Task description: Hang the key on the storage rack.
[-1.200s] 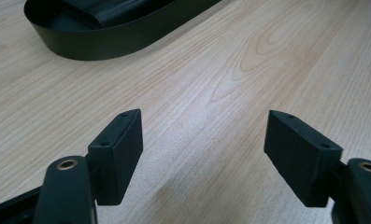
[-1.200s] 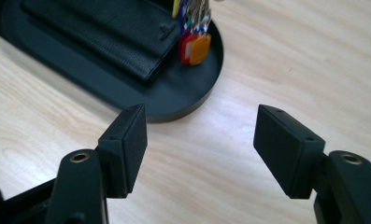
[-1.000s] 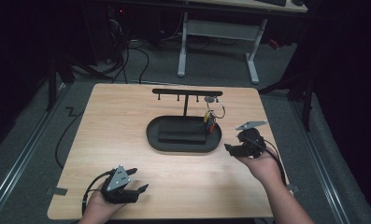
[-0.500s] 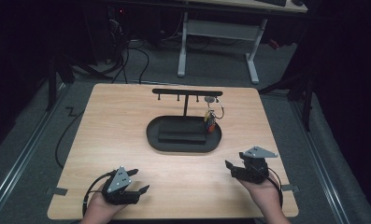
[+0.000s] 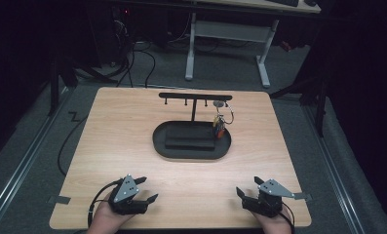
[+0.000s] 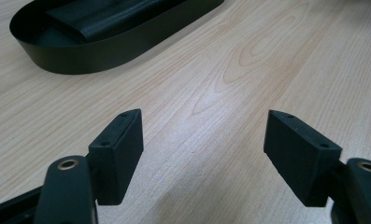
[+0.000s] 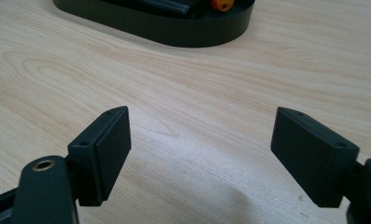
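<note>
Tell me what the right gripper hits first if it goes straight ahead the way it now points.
Probably the near wall of the black oval tray. The right gripper, jaws open, faces bare table with the tray straight ahead. Depth is hard to judge, and aimed low it might scrape the wood first.

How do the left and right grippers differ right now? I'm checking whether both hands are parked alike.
The left gripper sits near the table's front left corner, the right gripper near its front right. The left gripper's grey plate tilts up toward the camera; the right gripper's plate lies flatter. Both are open, holding nothing, over bare wood, facing the black tray.
</note>
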A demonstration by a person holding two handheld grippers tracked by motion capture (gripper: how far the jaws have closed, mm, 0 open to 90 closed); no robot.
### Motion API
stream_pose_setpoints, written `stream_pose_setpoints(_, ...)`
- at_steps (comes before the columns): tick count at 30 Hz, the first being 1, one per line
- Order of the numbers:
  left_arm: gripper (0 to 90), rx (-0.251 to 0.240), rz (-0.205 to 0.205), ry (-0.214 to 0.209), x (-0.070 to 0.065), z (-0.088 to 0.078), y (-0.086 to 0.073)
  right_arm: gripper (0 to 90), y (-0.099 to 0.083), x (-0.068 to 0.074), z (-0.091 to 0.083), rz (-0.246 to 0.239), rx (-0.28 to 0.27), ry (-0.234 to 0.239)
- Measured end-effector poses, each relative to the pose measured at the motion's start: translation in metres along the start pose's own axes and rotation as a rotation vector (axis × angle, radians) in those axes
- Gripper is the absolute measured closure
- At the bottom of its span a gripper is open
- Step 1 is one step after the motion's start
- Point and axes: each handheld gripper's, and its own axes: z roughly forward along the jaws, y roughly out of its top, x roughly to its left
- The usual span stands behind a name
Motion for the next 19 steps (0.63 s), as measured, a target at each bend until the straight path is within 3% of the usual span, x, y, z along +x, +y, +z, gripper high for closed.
stream_pose_setpoints(19,29.0,-0.011,0.017,-0.015,0.0019,-0.0027,-0.0007,20.5,-0.001,-0.0051,0.0022,0.033,-0.015,-0.03)
